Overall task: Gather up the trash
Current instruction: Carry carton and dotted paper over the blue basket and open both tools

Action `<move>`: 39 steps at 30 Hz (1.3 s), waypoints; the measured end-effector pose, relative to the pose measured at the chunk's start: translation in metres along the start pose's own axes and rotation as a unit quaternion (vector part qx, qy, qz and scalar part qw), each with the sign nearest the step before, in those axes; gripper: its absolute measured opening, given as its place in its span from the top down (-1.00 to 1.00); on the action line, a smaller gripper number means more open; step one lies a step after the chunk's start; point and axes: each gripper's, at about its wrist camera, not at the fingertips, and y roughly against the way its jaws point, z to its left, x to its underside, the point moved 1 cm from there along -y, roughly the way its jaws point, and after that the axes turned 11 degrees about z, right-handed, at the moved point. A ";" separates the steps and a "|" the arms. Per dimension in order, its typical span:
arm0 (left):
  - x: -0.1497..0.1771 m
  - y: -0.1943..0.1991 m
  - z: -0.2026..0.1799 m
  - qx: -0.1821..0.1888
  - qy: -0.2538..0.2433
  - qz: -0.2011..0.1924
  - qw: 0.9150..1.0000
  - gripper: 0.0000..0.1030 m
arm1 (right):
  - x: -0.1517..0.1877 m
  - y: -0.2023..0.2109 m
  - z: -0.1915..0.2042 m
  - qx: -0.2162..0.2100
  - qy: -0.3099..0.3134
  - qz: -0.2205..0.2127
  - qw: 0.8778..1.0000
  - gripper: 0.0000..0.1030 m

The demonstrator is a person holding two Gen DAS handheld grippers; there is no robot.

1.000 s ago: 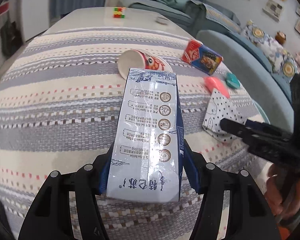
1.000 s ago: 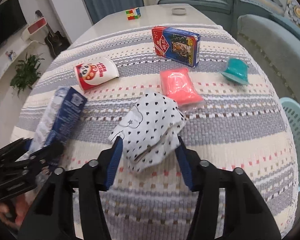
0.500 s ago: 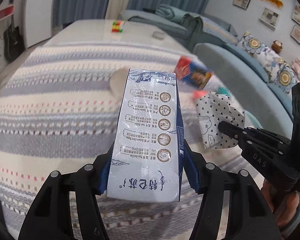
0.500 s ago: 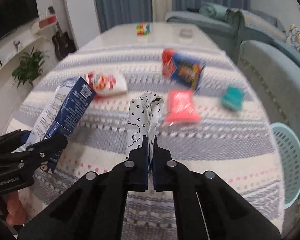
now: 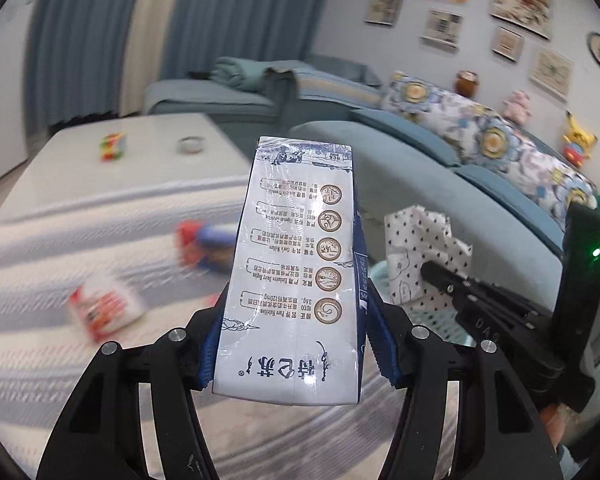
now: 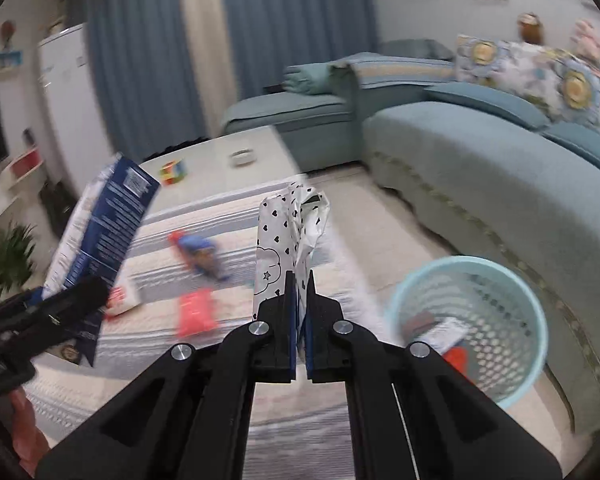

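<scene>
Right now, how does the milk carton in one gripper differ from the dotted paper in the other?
The milk carton is a stiff blue-and-white box with printed text; the dotted paper is a limp, crumpled white wrapper with small black hearts.

The left gripper holds the carton with its jaws well apart; the right gripper is pinched nearly shut on the thin paper.

Both are lifted clear of the striped tablecloth.

Milk carton (image 5: pixel 296 276) and heart-print wrapper (image 6: pixel 288 240) held aloft.
</scene>
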 end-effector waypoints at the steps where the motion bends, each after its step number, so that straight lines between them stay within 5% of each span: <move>1: -0.005 -0.007 -0.013 0.005 -0.010 0.000 1.000 -0.13 | -0.001 -0.001 -0.013 0.011 -0.011 0.001 1.000 0.97; 8: -0.030 -0.094 -0.105 0.079 -0.087 0.082 0.990 -0.13 | 0.006 -0.021 -0.117 0.057 -0.100 0.041 0.993 0.97; 20: 0.003 -0.200 -0.151 0.087 -0.137 0.180 0.970 -0.16 | 0.053 -0.076 -0.189 0.090 -0.167 0.111 0.976 0.96; 24: 0.001 -0.201 -0.140 0.108 -0.115 0.192 0.969 -0.40 | 0.058 -0.081 -0.195 0.100 -0.177 0.123 0.971 0.92; 35: -0.008 -0.164 -0.103 0.138 -0.073 0.160 0.975 -0.46 | 0.060 -0.070 -0.192 0.086 -0.190 0.127 0.970 0.83; 39: -0.011 -0.143 -0.089 0.140 -0.057 0.146 0.978 -0.46 | 0.052 -0.059 -0.178 0.079 -0.181 0.119 0.973 0.64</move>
